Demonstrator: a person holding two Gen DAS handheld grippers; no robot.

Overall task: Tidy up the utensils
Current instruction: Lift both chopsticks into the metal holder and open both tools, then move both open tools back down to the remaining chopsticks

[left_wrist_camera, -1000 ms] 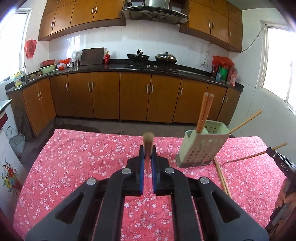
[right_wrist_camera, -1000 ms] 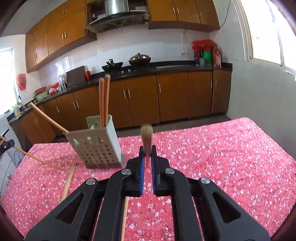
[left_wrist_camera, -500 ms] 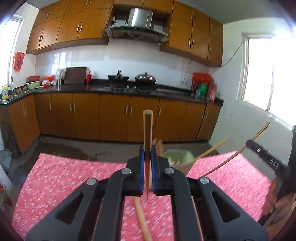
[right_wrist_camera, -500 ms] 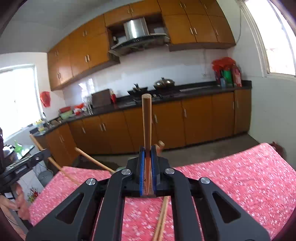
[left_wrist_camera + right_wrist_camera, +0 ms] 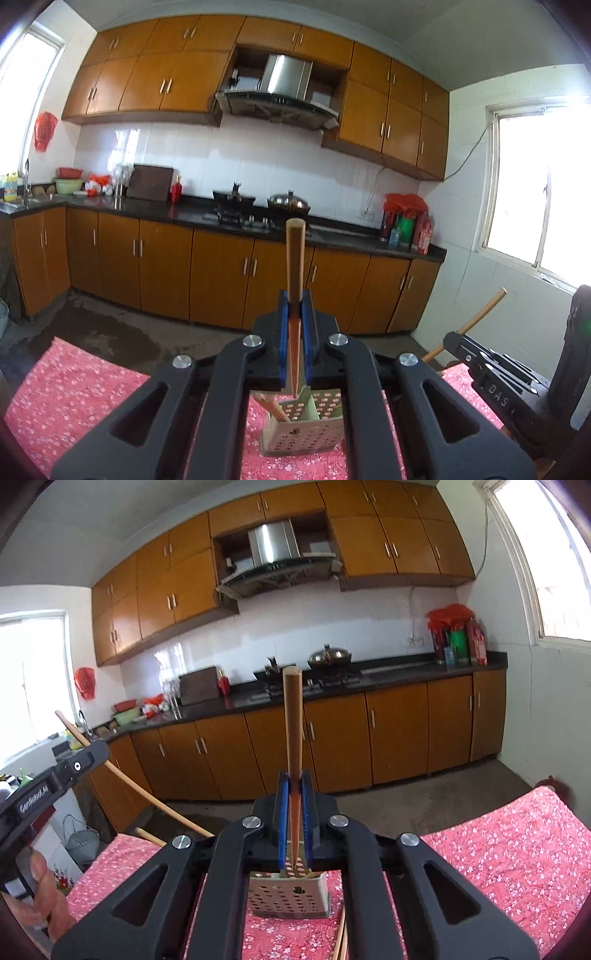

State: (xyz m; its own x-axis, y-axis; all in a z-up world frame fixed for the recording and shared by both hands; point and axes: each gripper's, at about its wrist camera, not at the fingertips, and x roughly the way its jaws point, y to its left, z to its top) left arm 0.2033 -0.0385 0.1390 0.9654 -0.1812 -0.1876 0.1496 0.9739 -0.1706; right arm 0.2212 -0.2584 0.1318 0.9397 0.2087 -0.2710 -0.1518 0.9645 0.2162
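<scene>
The left gripper [image 5: 294, 314] had its blue pads pressed tight on a wooden chopstick [image 5: 295, 266], which stood almost upright between them, blunt end up and thin tip pointing down. That tip hung just over the pale green perforated utensil holder [image 5: 306, 430], which stood on a table under a pink floral tablecloth [image 5: 74, 398]. Two more chopsticks [image 5: 271, 406] leaned inside the holder's left compartment.

The right gripper [image 5: 294, 794] was clamped in the same way on a second chopstick [image 5: 292, 723], also near upright, with its tip low over the same utensil holder [image 5: 288, 897]. A pair of chopsticks [image 5: 341, 938] lay flat on the cloth just near and right of the holder.

Each camera caught the other gripper at its edge. In the left view the right gripper's chopstick [image 5: 476, 321] slanted up at the far right. In the right view the left gripper's chopstick [image 5: 122, 775] slanted across the left side, above a person's hand [image 5: 40, 897] wrapped round the grip.

Beyond the table stood brown kitchen cabinets [image 5: 221, 280], a dark counter with a stove [image 5: 236, 214], and a range hood [image 5: 277, 99].
</scene>
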